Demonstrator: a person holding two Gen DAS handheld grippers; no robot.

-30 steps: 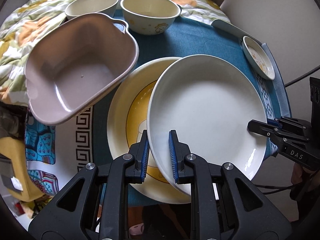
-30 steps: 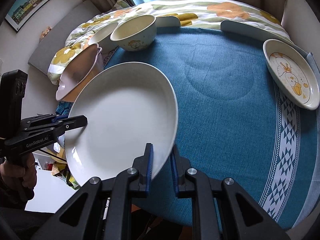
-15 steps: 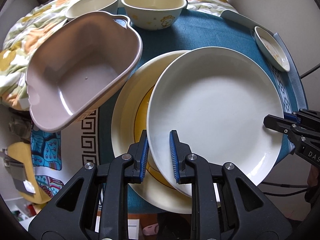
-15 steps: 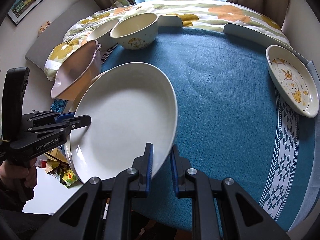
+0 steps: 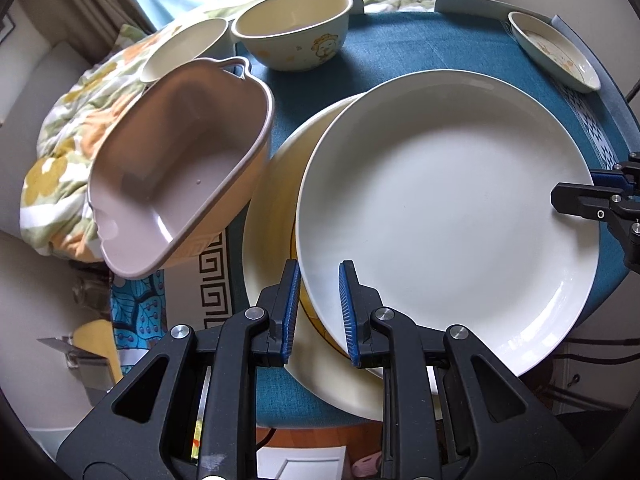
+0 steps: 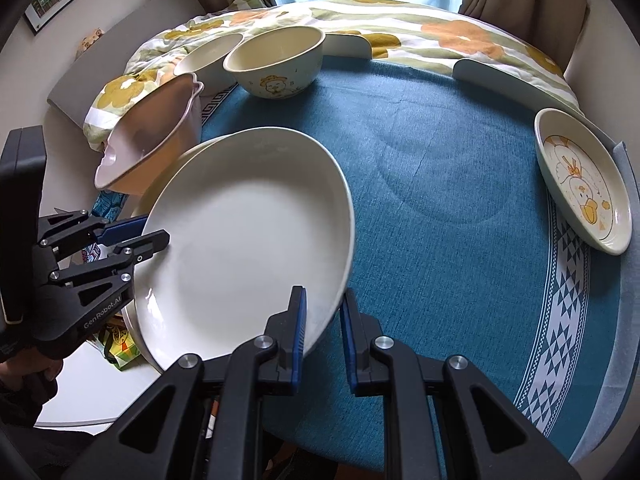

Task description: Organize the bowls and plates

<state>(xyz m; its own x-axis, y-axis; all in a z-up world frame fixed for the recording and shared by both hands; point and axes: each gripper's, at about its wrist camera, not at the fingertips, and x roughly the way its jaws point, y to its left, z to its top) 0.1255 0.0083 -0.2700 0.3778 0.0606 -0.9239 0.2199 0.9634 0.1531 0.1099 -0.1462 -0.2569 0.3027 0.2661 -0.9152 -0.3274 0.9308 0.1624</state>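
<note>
A large white plate (image 5: 444, 204) is held tilted over a cream plate with a yellow ring (image 5: 272, 216) on the blue tablecloth. My left gripper (image 5: 318, 308) is shut on the white plate's near-left rim. My right gripper (image 6: 323, 332) is shut on the opposite rim of the white plate (image 6: 248, 240). The right gripper also shows in the left wrist view (image 5: 588, 192) and the left gripper in the right wrist view (image 6: 132, 236). A pinkish handled bowl (image 5: 176, 168) sits tilted to the left. A cream duck bowl (image 5: 292, 28) and a smaller cream bowl (image 5: 184, 46) stand behind.
A small duck-print plate (image 6: 584, 180) lies at the table's right edge. A flowered quilt (image 6: 400, 24) lies behind the table. The blue tablecloth (image 6: 460, 200) covers the round table; its left edge is close under the plates.
The white plate, held by both grippers, has moved a little left and down, further over the cream plate. Both grippers stay shut on it.
</note>
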